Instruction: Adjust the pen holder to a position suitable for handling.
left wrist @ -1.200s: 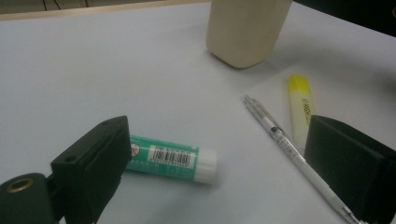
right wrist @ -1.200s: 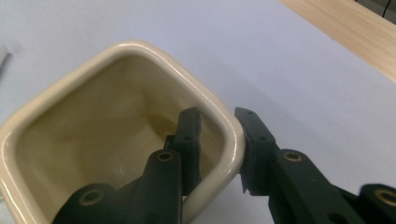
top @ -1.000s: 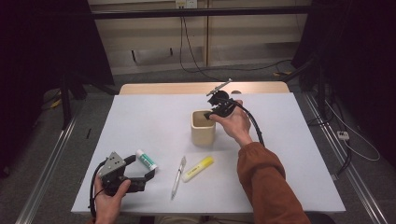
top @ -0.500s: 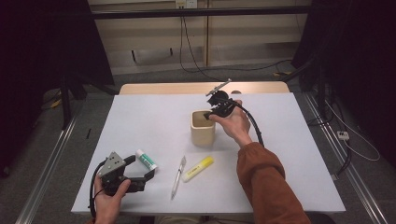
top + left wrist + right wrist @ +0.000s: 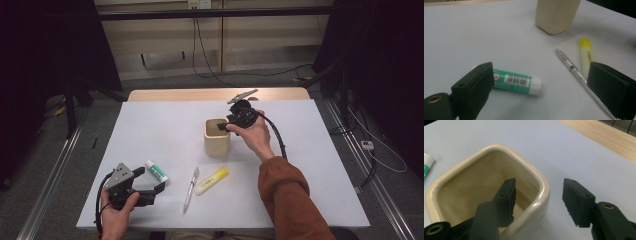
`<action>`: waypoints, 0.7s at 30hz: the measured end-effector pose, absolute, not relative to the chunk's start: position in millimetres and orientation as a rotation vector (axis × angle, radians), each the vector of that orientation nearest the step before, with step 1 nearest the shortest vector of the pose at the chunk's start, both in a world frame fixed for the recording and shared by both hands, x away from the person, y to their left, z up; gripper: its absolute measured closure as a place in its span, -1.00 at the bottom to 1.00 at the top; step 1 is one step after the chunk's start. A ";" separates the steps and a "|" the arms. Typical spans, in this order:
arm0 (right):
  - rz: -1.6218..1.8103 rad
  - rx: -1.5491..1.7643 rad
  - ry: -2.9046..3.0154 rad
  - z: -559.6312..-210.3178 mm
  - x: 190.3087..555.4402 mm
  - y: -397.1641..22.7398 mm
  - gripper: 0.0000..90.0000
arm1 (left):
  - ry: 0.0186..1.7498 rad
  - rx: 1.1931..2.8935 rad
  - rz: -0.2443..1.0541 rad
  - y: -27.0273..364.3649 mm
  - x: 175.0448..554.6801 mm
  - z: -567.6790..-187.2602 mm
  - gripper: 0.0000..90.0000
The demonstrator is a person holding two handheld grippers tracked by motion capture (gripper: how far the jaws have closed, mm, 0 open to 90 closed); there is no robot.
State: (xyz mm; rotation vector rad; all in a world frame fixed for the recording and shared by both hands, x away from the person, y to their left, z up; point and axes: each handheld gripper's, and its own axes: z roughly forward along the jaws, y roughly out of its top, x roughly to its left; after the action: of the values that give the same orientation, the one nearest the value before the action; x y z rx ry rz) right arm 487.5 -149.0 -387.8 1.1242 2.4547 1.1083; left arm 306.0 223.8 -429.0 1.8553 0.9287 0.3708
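- left tool (image 5: 541, 93) open, jaws wide apart over the white surface (image 5: 474, 32)
- green glue stick (image 5: 516, 81) lies by one jaw
- pen (image 5: 574, 71) beside yellow marker (image 5: 586, 53)
- beige cup (image 5: 556, 15) beyond

My table (image 5: 165, 130) is evenly lit from above; the surroundings fall into darkness. Soft shadows lie beside my cup (image 5: 217, 137). In my left gripper view, the near jaws blur; slight grain throughout.

- The cup (image 5: 218, 137) stood mid-surface (image 5: 310, 165), with bare room on its right and beyond it.
- A glue stick (image 5: 156, 171), pen (image 5: 190, 190) and highlighter (image 5: 211, 180) lay close together, blocking the near strip.
- Gaps between them were narrow.
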 end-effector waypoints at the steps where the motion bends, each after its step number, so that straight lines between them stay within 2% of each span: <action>1: 1.129 1.117 2.446 -387.5 486.4 -150.8 -0.14 | 0.928 1.858 0.371 223.8 306.1 -429.1 -0.83; 5: 1.191 1.127 2.390 -384.6 480.5 -158.3 -0.41 | 0.928 1.860 0.373 223.6 306.1 -429.2 -0.84; 10: 1.213 1.134 2.337 -383.4 471.7 -165.6 -0.54 | 0.927 1.865 0.368 223.6 306.5 -429.8 -0.83; 13: 1.212 1.140 2.320 -384.1 467.2 -168.0 -0.74 | 0.934 1.863 0.362 223.8 306.9 -431.1 -0.83; 21: 1.262 1.132 2.265 -379.6 449.5 -177.1 -0.82 | 0.946 1.858 0.359 226.8 307.3 -431.8 -0.84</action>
State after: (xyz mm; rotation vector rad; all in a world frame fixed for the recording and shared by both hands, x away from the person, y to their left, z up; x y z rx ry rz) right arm 449.5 -177.1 -379.6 1.1319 2.2652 1.2617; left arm 307.3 226.8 -431.8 1.8578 0.9462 0.3587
